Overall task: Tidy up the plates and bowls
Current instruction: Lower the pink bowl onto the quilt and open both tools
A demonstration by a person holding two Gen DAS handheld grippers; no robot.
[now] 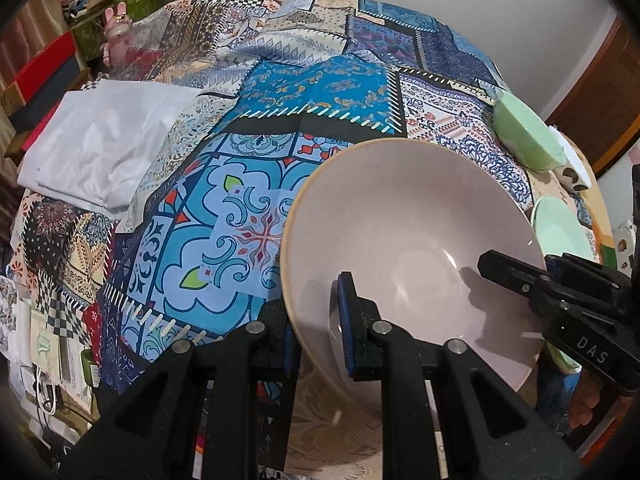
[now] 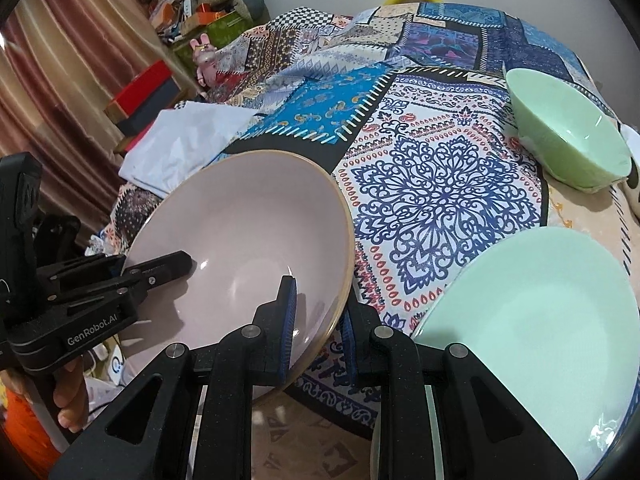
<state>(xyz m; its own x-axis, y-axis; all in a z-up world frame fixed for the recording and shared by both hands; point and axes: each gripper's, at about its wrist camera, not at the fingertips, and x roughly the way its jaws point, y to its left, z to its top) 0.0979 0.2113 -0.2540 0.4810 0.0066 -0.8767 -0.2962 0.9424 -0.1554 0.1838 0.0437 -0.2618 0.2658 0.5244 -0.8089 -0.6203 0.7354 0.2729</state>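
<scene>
- Bowls first, left wrist view: the big pink bowl (image 1: 408, 256) with a tan rim sits tilted over the patchwork tablecloth (image 1: 240, 168), and there's nothing in it as far as I can see.
- Off at the right edge there's a green bowl (image 1: 528, 136), also tilted, and a slice of a green plate (image 1: 560, 232) peeking out behind the pink one. Can't see inside the green bowl from here.
- The left gripper (image 1: 316, 320) is pinching the pink bowl's near left rim, one finger outside the wall and one blue-padded finger inside. Jaws are nearly together, just the bowl wall between them.
- The right gripper (image 1: 516, 276) comes in from the right and has the opposite rim.
- A folded white cloth (image 1: 104, 144) lies on the table off to the left, well apart from the bowl.
- Right wrist view: same pink bowl (image 2: 240, 240), still looks empty. The right gripper (image 2: 320, 340) clamps its near right rim, blue pads on either side of the wall.
- The left gripper (image 2: 160, 268) has the far left rim, with a hand (image 2: 70, 396) under it.
- The green plate (image 2: 532, 320) lies flat just right of the fingers, bare on top. The green bowl (image 2: 572, 132) is further back on the right, empty inside.
</scene>
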